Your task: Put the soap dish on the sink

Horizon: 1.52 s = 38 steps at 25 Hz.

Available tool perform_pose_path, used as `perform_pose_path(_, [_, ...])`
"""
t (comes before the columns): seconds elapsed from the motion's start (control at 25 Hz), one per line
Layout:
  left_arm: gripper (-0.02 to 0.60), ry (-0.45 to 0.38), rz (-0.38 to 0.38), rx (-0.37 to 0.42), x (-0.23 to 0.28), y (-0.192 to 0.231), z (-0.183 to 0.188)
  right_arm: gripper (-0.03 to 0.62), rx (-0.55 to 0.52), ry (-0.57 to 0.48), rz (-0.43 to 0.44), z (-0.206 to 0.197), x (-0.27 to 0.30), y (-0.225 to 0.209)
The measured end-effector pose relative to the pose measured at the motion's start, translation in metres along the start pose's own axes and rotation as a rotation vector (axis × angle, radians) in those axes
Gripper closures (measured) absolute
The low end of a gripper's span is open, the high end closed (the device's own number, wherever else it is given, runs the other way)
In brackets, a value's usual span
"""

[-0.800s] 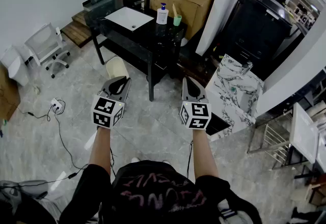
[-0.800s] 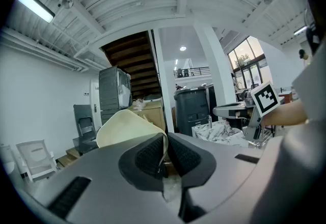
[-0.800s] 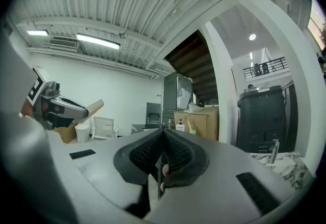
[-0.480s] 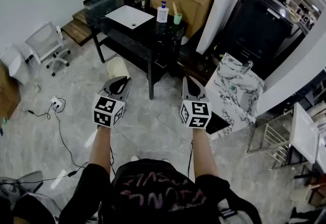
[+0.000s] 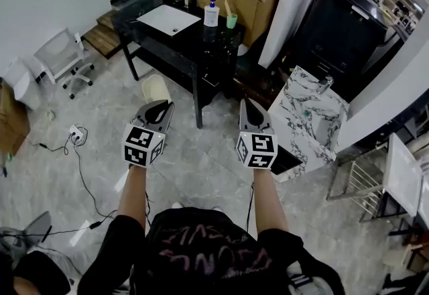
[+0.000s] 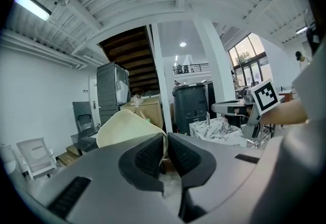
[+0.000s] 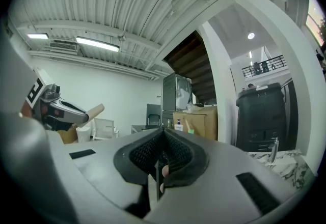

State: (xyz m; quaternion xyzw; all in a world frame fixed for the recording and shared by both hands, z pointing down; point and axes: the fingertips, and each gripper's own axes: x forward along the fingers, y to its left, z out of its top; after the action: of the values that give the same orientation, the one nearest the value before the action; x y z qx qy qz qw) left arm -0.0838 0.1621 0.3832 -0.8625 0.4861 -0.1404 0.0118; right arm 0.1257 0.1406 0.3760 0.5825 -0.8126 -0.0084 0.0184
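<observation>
The cream soap dish (image 5: pixel 153 89) is sitting pinched by its rim in the left claw (image 5: pixel 156 108), well apart from the white sink (image 5: pixel 165 20). The right claw (image 5: pixel 251 112) is pressing its jaws together on nothing. Carrying the dish level toward the black tabletop (image 5: pixel 214 45) looks wise. Open floor is lying ahead, while the pump bottle (image 5: pixel 211 14) and green cup (image 5: pixel 232 21) are crowding the sink's right side.
</observation>
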Motion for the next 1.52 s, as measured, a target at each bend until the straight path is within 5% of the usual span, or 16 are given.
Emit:
perform_pose_path(0.44, [0.545,0.035,0.007,-0.001,0.017,-0.046,-0.012,0.58,0.009,0.024,0.038,-0.025,-0.016,-0.031])
perform_pose_path(0.76, [0.545,0.041,-0.002,0.008,0.036,-0.039,-0.014,0.58,-0.004,0.043,0.059,-0.036,0.002,-0.033])
perform_pose_path(1.52, [0.545,0.07,-0.069,-0.041,0.157,0.096,-0.052,0.58,-0.021,0.085,0.027,-0.056,0.182,-0.019])
